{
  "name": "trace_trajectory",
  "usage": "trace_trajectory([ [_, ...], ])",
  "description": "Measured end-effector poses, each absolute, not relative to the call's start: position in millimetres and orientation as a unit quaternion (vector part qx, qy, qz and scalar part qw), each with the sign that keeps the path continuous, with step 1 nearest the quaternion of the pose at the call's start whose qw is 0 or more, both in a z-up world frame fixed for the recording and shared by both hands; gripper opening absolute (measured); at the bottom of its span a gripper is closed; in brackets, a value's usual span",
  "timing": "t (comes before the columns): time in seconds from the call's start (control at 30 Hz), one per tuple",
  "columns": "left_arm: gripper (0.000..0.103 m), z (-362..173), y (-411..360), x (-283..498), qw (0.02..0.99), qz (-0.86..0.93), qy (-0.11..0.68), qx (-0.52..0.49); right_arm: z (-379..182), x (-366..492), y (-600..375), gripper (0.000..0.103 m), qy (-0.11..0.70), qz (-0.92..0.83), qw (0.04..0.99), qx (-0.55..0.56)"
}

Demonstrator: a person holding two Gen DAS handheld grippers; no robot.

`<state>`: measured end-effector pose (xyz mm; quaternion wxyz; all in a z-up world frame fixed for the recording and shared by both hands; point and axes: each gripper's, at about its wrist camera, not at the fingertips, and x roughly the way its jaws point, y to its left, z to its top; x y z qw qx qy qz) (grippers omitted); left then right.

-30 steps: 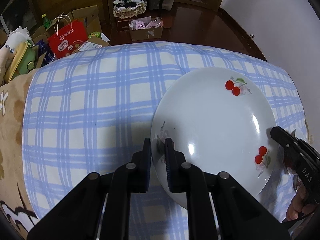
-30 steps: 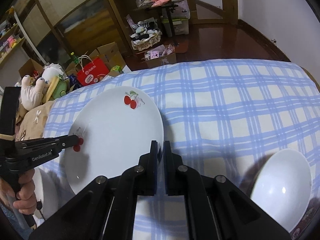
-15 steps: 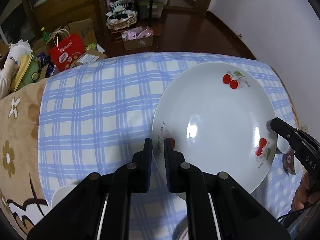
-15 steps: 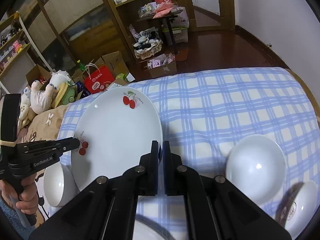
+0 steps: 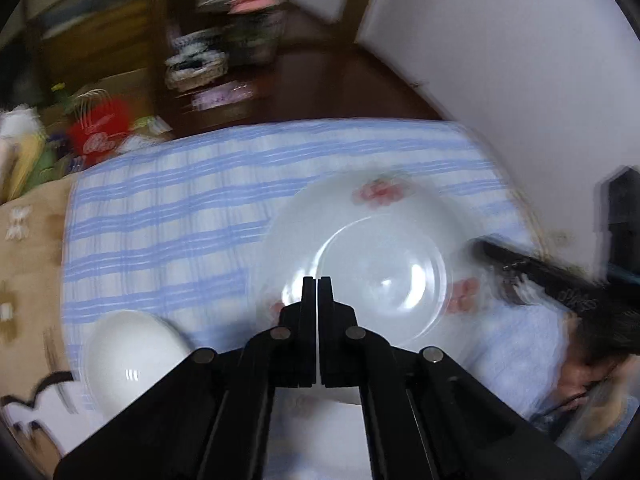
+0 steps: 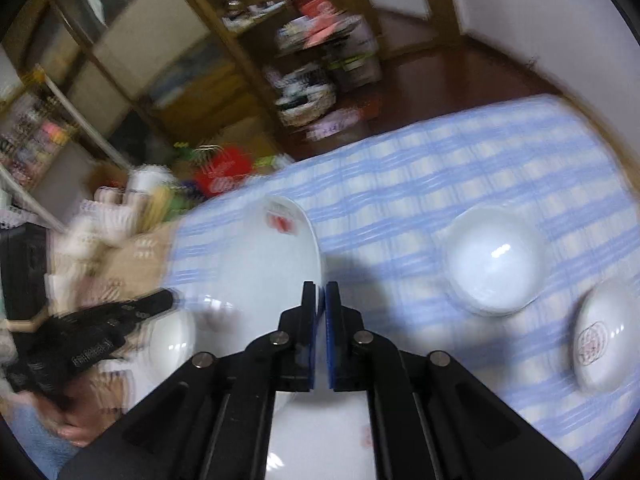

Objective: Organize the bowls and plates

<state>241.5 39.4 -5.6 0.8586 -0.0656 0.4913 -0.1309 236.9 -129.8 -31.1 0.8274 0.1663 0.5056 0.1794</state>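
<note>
both claws grip one cherry plate [image 5: 360, 248]: left claw [image 5: 317, 280] clamped on its rim at 6 o'clock, right claw [image 6: 321, 286] on the opposite rim. plate hangs over the checked bench [image 5: 168, 208]. bowl [image 5: 132, 356] at 8 o'clock looks empty, as do two bowls [image 6: 496, 264] at 3 o'clock.

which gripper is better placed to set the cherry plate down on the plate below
Neither alone. The left hand-held gripper and right hand-held gripper each pinch opposite rim edges of the cherry plate, so both should lower it together onto the other plate just beneath. The frames are blurred.
</note>
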Motion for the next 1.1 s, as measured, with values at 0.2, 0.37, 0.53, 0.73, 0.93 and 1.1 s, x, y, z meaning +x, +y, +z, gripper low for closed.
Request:
trace_trajectory([
  [0.2, 0.002, -39.8, 25.3, 228.0, 0.85, -0.058, 0.524, -0.002, -61.3, 212.0, -101.6, 0.001, 0.548, 0.102, 0.824, 0.098],
  [0.37, 0.002, -75.6, 52.1, 215.3, 0.833, 0.006, 0.553, -0.001, -72.3, 197.7, -111.3, 0.001, 0.545, 0.084, 0.83, 0.083],
  [0.53, 0.006, -78.7, 80.7, 220.7, 0.834, 0.026, 0.549, -0.054, -60.0, 202.9, -126.6, 0.001, 0.531, 0.074, 0.841, 0.076],
  [0.73, 0.021, -79.1, 73.9, 244.5, 0.824, 0.006, 0.563, -0.06, -70.4, 225.6, -140.0, 0.012, 0.544, 0.063, 0.833, 0.082],
  [0.93, 0.042, -93.0, 58.5, 269.3, 0.817, -0.005, 0.572, -0.07, -107.3, 241.3, -146.5, 0.026, 0.569, 0.067, 0.815, 0.091],
  [1.1, 0.043, -117.8, 44.3, 288.8, 0.8, -0.003, 0.598, -0.055, -138.9, 251.9, -153.6, 0.026, 0.587, 0.062, 0.798, 0.118],
])
